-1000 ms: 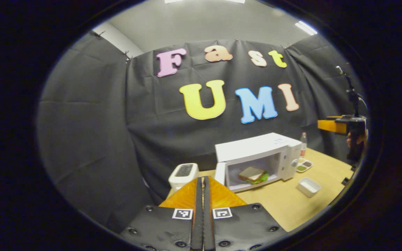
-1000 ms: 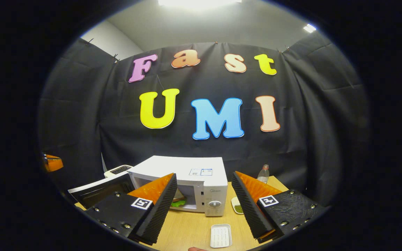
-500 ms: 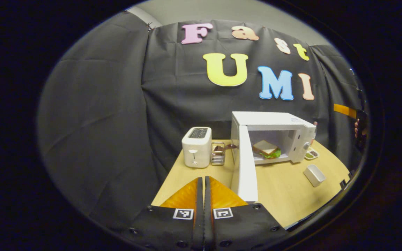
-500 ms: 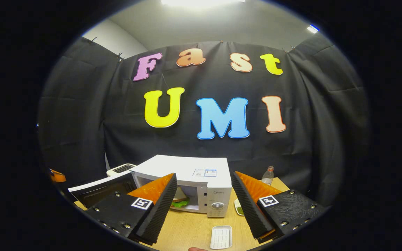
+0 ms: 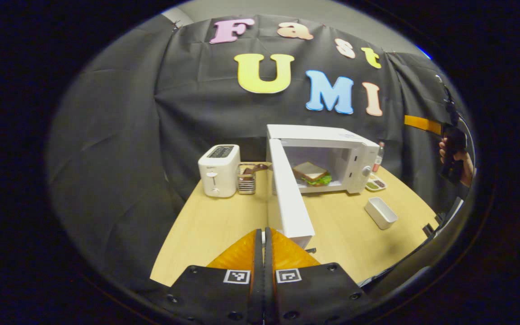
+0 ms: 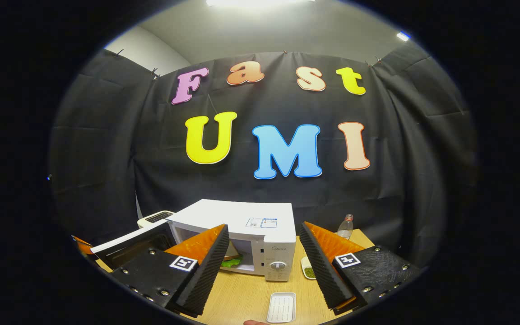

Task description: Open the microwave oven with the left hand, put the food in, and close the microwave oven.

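Your left gripper [image 5: 262,234]: fingers together, gripping nothing, now lowered behind door [image 5: 288,198] edge since a second ago. Means: closing push is next; door still wide open.

Left to right: toaster [image 5: 218,170], rack [image 5: 246,179], microwave [image 5: 327,155] holding sandwich [image 5: 313,173], dish [image 5: 375,184] with green and dark fillings, tray [image 5: 380,212] bare.

Your right gripper [image 6: 263,259]: fingers apart, idle, holding nothing.

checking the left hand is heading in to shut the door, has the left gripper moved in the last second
Yes. In the left gripper view the left gripper now sits right at the open microwave door's near edge, and the toaster has slid left, so it dropped and closed in on the door.
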`<state>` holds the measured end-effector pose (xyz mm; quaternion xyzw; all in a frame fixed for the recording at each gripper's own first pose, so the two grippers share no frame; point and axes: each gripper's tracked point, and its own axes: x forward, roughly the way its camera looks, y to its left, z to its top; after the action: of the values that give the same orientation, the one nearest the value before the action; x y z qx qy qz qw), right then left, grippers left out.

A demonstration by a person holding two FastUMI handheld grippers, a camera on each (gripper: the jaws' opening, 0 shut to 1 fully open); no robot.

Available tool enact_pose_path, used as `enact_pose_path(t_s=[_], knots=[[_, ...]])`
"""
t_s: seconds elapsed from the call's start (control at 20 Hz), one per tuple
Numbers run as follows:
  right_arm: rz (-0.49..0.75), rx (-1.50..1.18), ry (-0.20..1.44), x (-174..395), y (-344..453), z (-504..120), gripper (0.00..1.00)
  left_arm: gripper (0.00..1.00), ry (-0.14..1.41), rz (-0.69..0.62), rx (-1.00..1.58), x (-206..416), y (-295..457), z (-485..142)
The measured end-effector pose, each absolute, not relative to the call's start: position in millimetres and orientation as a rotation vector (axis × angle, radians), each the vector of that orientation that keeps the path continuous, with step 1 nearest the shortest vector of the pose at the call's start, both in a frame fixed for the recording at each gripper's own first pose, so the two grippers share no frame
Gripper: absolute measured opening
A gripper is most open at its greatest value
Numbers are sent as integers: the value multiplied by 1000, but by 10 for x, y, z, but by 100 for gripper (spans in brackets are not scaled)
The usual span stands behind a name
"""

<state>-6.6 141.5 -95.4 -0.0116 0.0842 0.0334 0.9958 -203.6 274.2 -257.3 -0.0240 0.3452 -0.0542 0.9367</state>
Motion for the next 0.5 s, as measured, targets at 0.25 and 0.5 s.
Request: enact_pose_path(t_s=[0.25, 0.5], knots=[[58, -23, 173, -92, 1262, -981, 95, 7, 741, -294, -64, -2002, 1906, -2555], [14, -9, 155, -105, 1013, -924, 95, 7, 738, -407, -89, -1847, 1332, -2562]])
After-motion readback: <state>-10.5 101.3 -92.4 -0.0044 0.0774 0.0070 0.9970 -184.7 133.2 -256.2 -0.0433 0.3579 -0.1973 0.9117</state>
